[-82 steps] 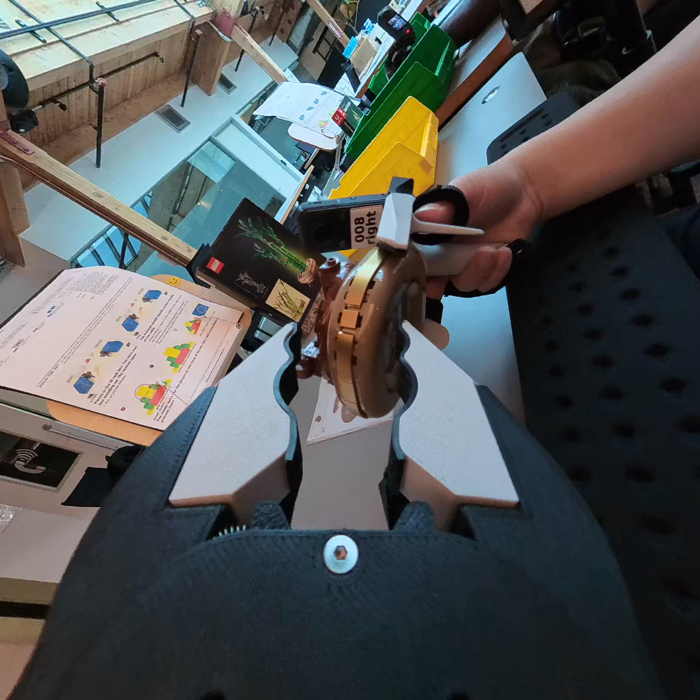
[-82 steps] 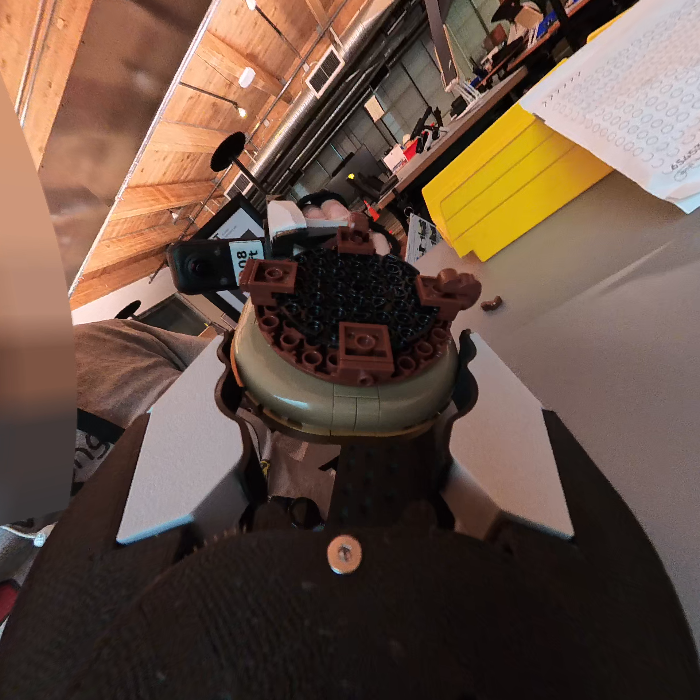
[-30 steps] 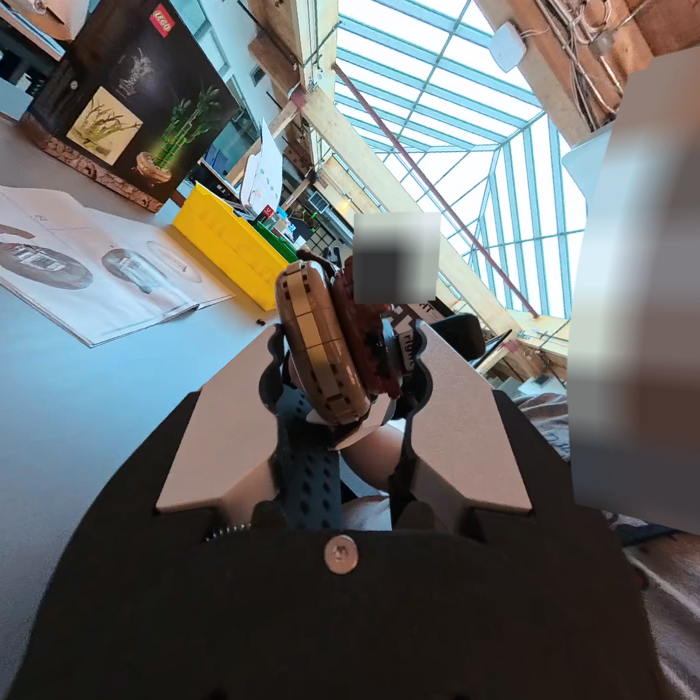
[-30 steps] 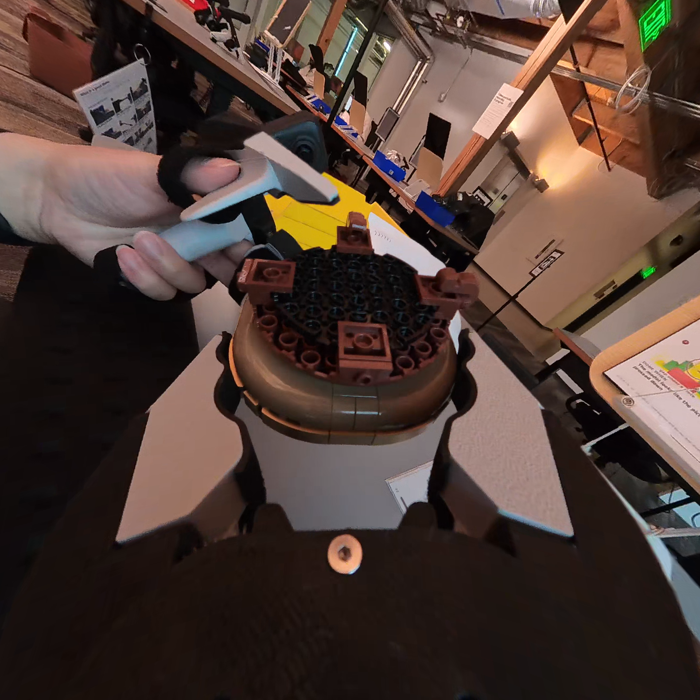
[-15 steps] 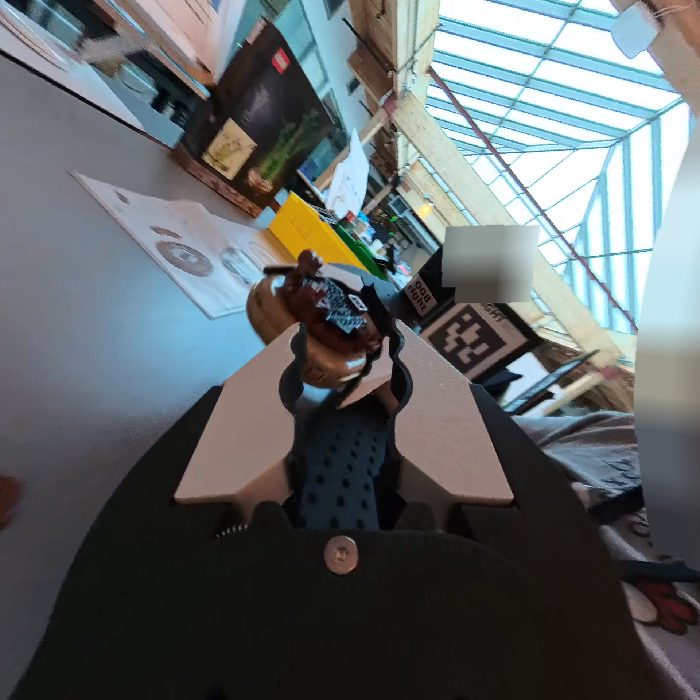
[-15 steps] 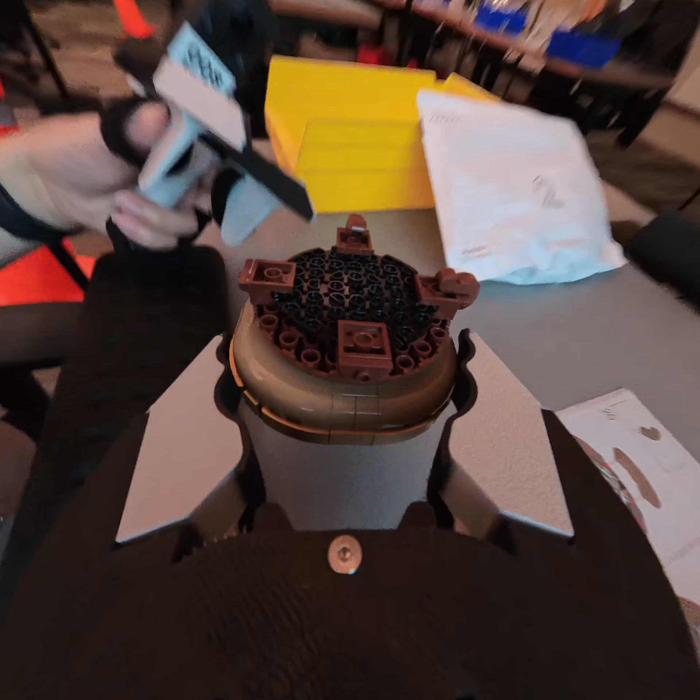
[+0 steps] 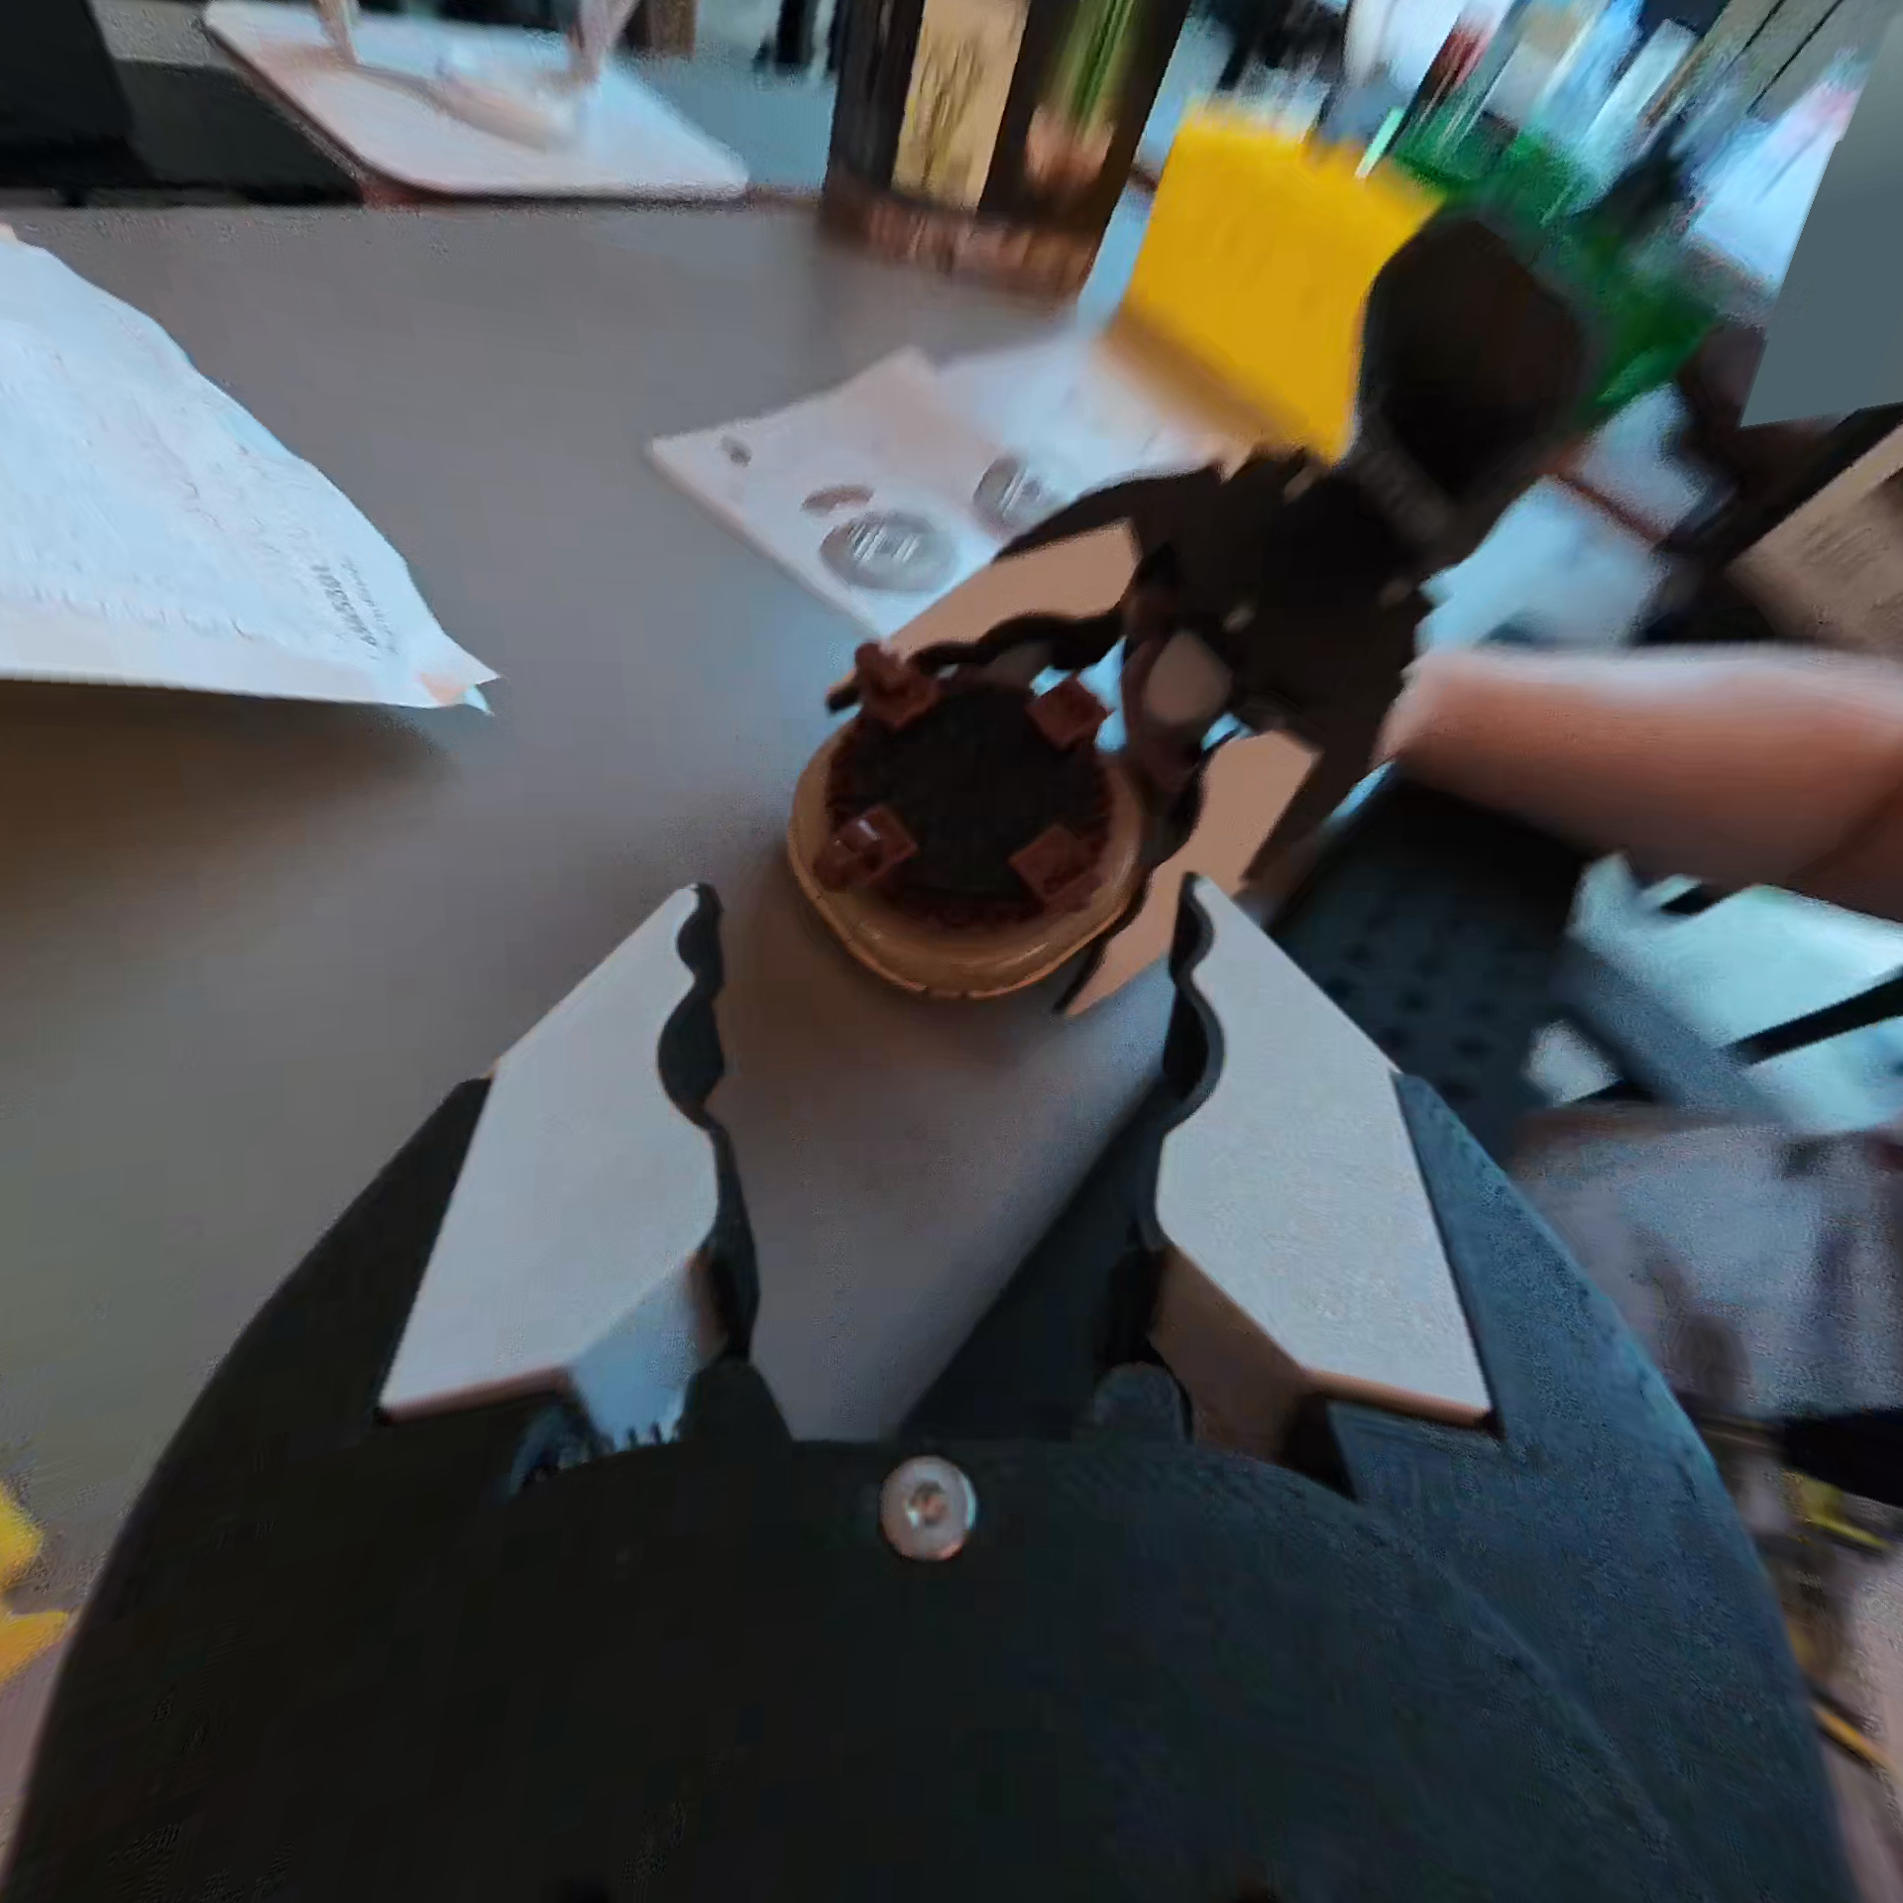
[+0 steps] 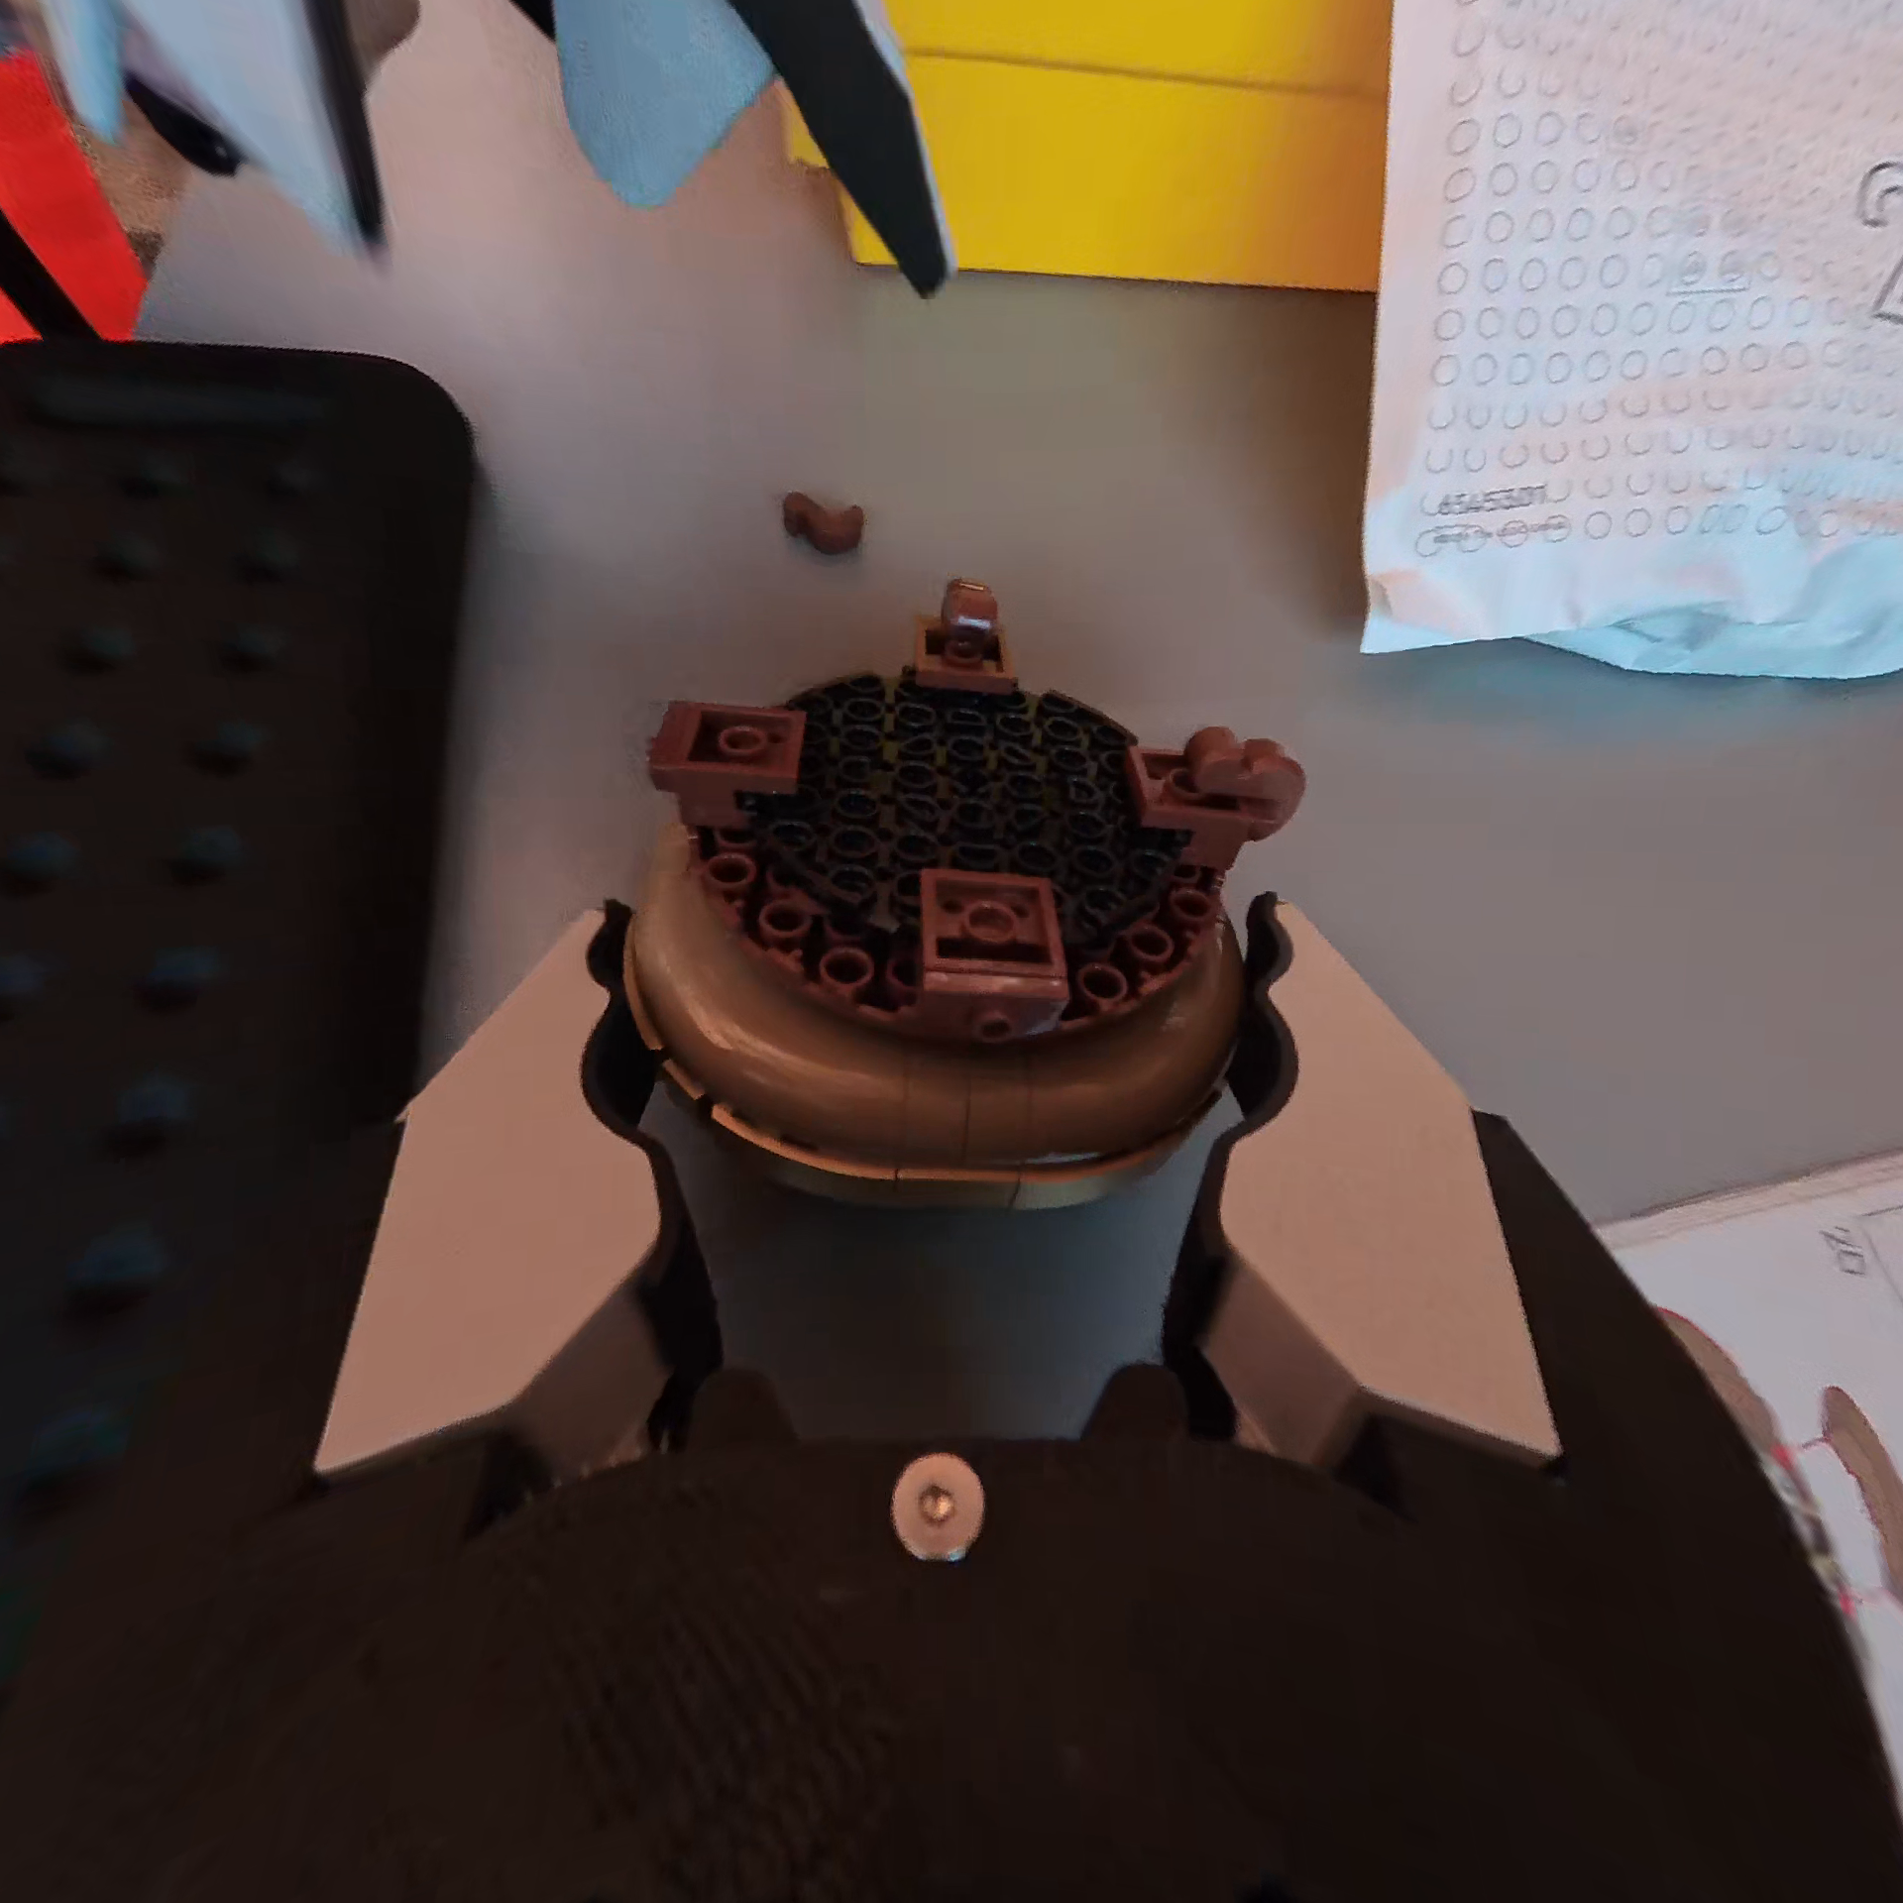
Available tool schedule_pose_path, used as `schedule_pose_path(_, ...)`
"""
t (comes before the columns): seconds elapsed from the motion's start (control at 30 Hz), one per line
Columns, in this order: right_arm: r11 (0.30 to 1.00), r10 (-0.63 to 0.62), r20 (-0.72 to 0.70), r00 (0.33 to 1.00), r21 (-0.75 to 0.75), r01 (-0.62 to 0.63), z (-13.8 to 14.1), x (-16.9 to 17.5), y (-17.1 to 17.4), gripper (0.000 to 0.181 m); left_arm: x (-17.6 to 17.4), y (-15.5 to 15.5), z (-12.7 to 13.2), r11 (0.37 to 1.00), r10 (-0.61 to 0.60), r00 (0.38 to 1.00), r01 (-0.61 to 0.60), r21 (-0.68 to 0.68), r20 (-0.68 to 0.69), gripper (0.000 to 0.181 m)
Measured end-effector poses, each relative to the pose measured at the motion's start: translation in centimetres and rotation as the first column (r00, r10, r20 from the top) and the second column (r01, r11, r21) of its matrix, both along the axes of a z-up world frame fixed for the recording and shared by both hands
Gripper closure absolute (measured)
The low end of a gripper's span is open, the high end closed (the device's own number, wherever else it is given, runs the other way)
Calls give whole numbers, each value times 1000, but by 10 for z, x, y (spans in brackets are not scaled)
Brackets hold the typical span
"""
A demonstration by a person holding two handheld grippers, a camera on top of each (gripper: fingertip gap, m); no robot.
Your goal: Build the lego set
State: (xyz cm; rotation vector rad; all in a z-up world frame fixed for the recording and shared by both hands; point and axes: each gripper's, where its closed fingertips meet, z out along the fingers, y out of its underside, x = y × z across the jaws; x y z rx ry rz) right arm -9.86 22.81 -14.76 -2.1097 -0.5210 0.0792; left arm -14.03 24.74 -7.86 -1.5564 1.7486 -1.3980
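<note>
Your round Lego pot base (image 8: 932,968), with a tan curved rim, a black studded top and four reddish-brown square bricks spaced around its edge, sits clamped between the two pale fingers (image 8: 494,1184) of your right gripper (image 8: 932,1030). The jaws stand fairly wide, closed against opposite sides of the tan rim. The assembly is upright, studs up, over the grey table (image 8: 1390,927); contact with the tabletop cannot be judged from either view.

In the left wrist view the same pot base (image 7: 968,855) lies just beyond your left gripper (image 7: 942,927). Its jaws stand wide apart and hold nothing. Your right gripper (image 7: 1122,783) shows there as a dark blurred shape behind the base.

A small loose reddish-brown curved piece (image 8: 822,518) lies on the table just past the base. A white paper parts bag printed with circles (image 8: 1648,330) lies toward the far right of the table, a yellow plastic bin (image 8: 1133,154) at the far edge, and an open instruction booklet (image 7: 906,494) near the right edge. A black perforated chair back (image 8: 206,721) stands off the table's left edge.
</note>
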Motion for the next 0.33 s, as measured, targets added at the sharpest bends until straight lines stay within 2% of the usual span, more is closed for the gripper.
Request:
schedule_pose_path(0.07,999,-31,73,997,25,30,1,5,3,66,15,-9,-7,989,-17,998,26,143,-61,90)
schedule_pose_path(0.17,997,-52,180,982,57,43,4,8,4,66,37,-26,-5,976,-70,994,86,200,-86,89)
schedule_pose_path(0.27,997,-58,190,980,56,48,4,6,3,66,46,-40,-22,949,-166,968,209,237,-191,82)
schedule_pose_path(0.33,996,-71,207,976,62,59,4,9,3,66,50,-43,-33,922,-179,955,247,297,-237,82)
